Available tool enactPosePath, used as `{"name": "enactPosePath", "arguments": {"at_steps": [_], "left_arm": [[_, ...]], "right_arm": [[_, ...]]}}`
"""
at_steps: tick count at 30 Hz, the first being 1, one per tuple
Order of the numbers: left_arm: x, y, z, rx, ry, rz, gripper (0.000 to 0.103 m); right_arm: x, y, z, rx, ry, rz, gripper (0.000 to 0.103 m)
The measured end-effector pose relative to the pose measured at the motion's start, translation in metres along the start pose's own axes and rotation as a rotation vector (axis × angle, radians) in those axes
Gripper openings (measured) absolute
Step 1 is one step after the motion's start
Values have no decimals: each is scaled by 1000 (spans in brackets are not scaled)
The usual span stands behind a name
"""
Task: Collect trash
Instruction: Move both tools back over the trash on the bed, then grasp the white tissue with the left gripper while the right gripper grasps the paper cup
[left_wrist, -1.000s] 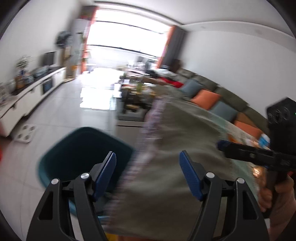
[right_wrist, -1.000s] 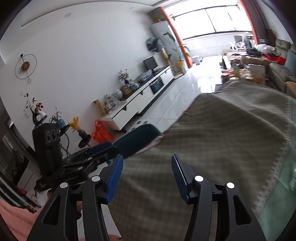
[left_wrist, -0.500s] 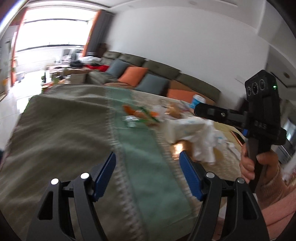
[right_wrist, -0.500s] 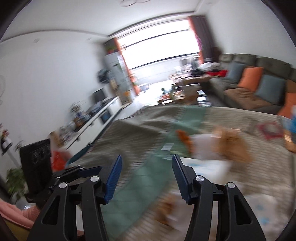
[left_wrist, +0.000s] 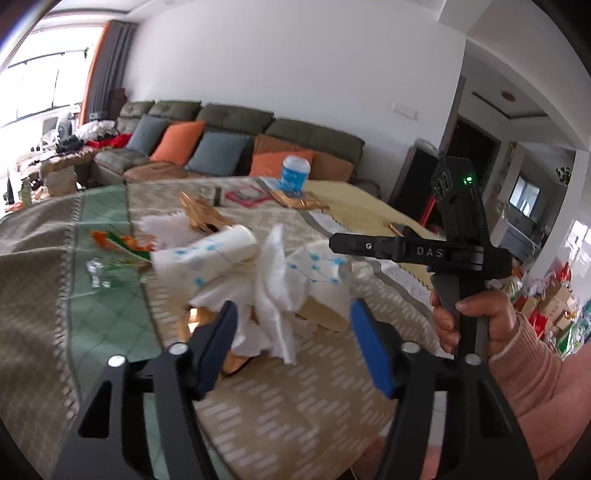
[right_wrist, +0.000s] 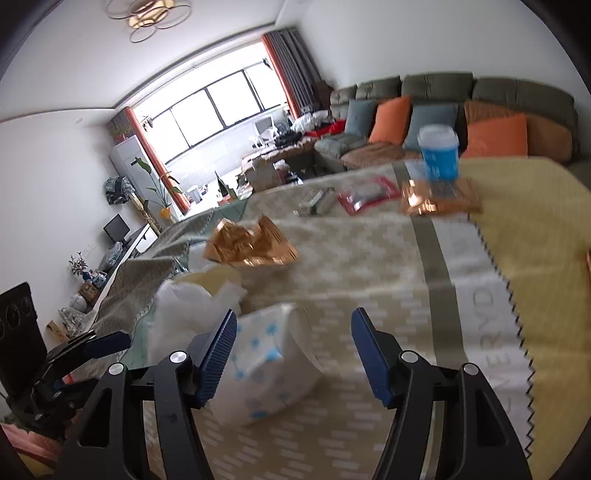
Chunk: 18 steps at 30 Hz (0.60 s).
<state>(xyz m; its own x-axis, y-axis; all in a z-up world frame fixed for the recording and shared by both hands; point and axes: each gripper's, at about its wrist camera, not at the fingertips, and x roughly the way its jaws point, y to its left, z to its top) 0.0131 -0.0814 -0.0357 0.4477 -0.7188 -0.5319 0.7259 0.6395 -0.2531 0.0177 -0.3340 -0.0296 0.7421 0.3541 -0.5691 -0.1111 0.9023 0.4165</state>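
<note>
So far we hold nothing: our left gripper (left_wrist: 291, 338) has its blue pads (left_wrist: 218, 341) spread wide with only air between them, and our right gripper (right_wrist: 291, 349) is spread just as wide and equally empty. Just beyond the left pads lies the crumpled white tissue (left_wrist: 277, 291), heaped against a blue-dotted paper wrapper (left_wrist: 207, 258); the same dotted paper (right_wrist: 266, 362) sits just beside the right gripper's left pad, not yet between the two. Further out on the tablecloth (left_wrist: 321, 402) we see a gold foil wrapper (right_wrist: 251, 243), an orange-and-green scrap (left_wrist: 122, 245) and a bit of clear plastic (left_wrist: 96, 271), and near the far edge a red-rimmed packet (right_wrist: 369, 194), more gold foil (right_wrist: 439, 197) and a blue-and-white cup (right_wrist: 437, 155). We judge the collecting barely begun: every piece we can see remains on the table, and no bin shows in either view. The tissue heap looks the nearest first grab.
</note>
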Motion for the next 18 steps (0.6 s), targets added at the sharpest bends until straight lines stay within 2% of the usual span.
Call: {"name": "enactPosePath", "arguments": {"at_steps": [3, 5, 7, 8, 9, 10, 13, 15, 18], "left_arm": [[16, 6, 1, -22, 45, 6, 51], [23, 11, 3, -33, 67, 8, 42], [26, 14, 3, -50, 84, 9, 29], [28, 16, 2, -57, 92, 8, 25], [29, 17, 2, -62, 96, 9, 19], [30, 18, 2, -67, 101, 7, 15], [25, 18, 1, -66, 91, 6, 10], [22, 17, 2, -64, 83, 1, 9], [15, 16, 4, -61, 62, -8, 9]], "right_arm": [[8, -5, -4, 12, 18, 35, 65], [7, -2, -10, 15, 23, 56, 65], [7, -1, -14, 18, 33, 77, 57], [8, -1, -15, 17, 40, 85, 46], [5, -1, -19, 16, 44, 89, 40], [5, -2, -19, 15, 44, 92, 40], [0, -1, -21, 10, 31, 100, 34], [-6, 0, -21, 11, 23, 113, 21], [-14, 2, -19, 2, 8, 113, 16]]}}
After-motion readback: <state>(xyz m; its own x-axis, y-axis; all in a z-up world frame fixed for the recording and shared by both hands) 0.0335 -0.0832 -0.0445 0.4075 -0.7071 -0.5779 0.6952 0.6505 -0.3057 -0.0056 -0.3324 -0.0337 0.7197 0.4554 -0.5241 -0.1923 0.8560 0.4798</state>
